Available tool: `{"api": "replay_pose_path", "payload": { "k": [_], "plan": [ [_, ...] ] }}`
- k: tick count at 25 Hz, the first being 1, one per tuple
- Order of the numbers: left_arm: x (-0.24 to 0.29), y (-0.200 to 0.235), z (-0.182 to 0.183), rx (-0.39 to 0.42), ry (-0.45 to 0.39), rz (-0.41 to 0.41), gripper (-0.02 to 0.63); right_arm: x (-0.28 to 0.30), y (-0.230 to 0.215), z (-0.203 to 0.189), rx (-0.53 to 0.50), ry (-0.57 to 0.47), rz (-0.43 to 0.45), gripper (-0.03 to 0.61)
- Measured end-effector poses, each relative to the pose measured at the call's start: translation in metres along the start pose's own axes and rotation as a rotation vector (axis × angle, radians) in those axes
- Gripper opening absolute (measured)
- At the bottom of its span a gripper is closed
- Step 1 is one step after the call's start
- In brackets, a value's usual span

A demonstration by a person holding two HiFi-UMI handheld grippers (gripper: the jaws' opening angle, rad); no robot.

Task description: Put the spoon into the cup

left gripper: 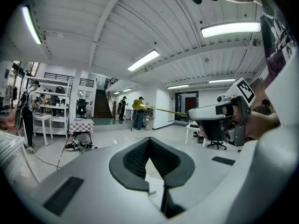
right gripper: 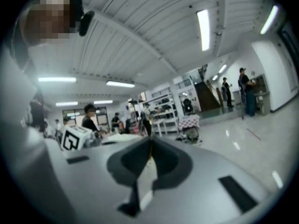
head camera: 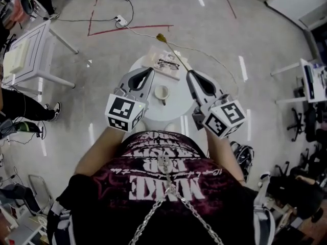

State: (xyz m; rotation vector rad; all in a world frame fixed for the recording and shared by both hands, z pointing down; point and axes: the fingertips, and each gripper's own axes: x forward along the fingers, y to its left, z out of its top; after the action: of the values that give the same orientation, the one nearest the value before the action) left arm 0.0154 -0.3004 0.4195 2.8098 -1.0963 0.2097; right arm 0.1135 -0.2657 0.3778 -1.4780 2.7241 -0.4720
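All views show spoon (head camera: 161, 37); head alone, cup (head camera: 162, 93).

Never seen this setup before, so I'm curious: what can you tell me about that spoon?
The spoon is long, thin and yellow-gold, with a small oval bowl at its far end. The right gripper clamps its handle end in shut jaws, holding it in the air, bowl farthest out. Nothing else touches it.

Left claw (head camera: 150, 71) closed (tips meeting), right claw (head camera: 189, 74) pinching spoon (head camera: 172, 49), both nearly level
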Motion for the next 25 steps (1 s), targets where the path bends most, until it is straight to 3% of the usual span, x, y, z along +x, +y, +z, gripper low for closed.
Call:
{"api": "replay_pose_path", "payload": {
  "k": [3, 6, 17, 25],
  "plan": [
    [0.005, 0.006, -0.008, -0.010, 0.010, 0.023, 0.026, 0.008, -0.008, -0.019, -0.140, 0.103, -0.055, 0.037],
    [0.009, 0.011, -0.020, -0.026, 0.025, 0.043, 0.026, 0.014, -0.017, -0.036, -0.200, 0.171, -0.089, 0.037],
    [0.021, 0.016, -0.060, -0.034, 0.098, 0.064, 0.026, 0.032, -0.040, -0.089, -0.165, 0.292, -0.092, 0.037],
    [0.025, 0.022, -0.079, -0.086, 0.132, 0.079, 0.026, 0.027, -0.061, -0.134, -0.177, 0.393, -0.098, 0.037]
  ]
}}
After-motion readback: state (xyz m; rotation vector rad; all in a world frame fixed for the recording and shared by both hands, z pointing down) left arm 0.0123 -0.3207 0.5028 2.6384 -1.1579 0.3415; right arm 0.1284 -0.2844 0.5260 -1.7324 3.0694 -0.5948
